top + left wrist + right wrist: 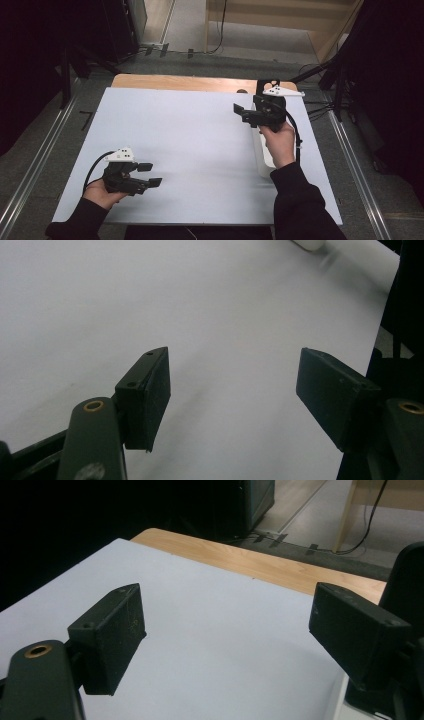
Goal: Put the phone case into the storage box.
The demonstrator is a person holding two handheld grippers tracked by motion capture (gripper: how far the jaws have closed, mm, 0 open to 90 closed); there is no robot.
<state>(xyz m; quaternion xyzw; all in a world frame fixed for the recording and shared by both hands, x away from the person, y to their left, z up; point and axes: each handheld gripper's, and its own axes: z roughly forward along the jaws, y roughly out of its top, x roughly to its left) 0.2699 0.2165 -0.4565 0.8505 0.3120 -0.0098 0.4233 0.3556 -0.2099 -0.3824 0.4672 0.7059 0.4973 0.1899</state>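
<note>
Currently both grippers hover over the white surface [200, 145]: left gripper [148, 174] near, right gripper [239, 113] far; jaws wide, holding nothing.

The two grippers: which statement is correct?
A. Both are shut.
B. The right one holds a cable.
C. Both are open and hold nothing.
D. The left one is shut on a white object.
C: the left gripper and the right gripper both have their jaws apart with nothing between them.
</note>
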